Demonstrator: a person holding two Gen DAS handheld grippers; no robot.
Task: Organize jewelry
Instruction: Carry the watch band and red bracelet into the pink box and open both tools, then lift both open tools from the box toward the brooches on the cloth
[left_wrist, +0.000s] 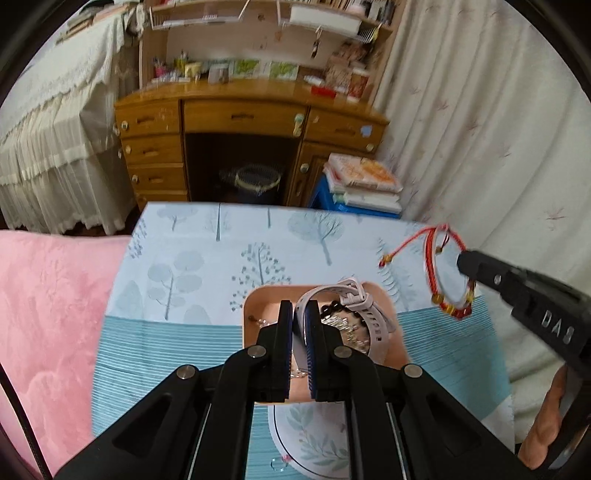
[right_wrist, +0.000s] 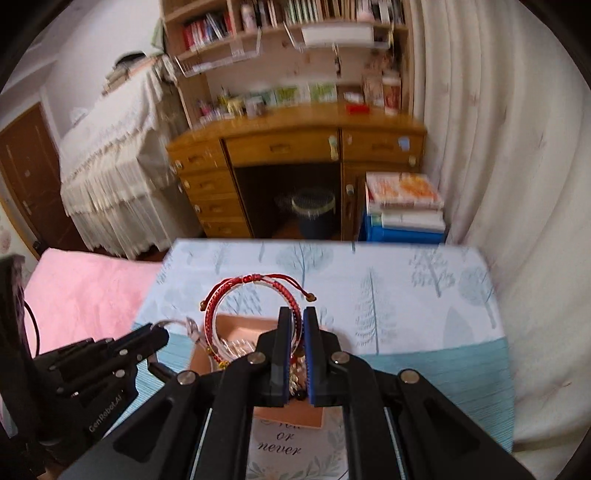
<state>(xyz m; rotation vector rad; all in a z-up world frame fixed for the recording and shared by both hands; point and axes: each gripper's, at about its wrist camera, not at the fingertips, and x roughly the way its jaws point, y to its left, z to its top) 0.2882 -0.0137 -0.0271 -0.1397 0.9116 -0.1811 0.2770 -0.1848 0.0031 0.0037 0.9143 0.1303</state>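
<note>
left hand-held gripper (left_wrist: 300, 306): pads clamped on the pale strap of the watch (left_wrist: 364, 314), which hangs lifted over the tray (left_wrist: 255, 295). grip is on the strap edge only, so i judge it could slide out w/ any swing.
right hand-held gripper (right_wrist: 295, 314): jaws pressed together on the red bracelet (right_wrist: 255, 291), held up in the air above the table (right_wrist: 424, 295), loop standing nearly upright.
tray contents: silver chain bits and dark beads piled inside, partly hidden by my fingers; can't tell how many pieces.
risk 1: watch strap snags the chain pile below it. if i lift fast, the chain may come along and spill on the table.
risk 2: bracelet's loose cord ends w/ small beads dangle free; they could catch on the watch or the other gripper, since both hands sit near each other over the tray.
risk 3: thin cord grip. if i ease the jaws even a bit, it drops, maybe off the table edge toward the pink bedding (left_wrist: 55, 314).
risk 4: right view is blurred, so i can't judge clearance well.
</note>
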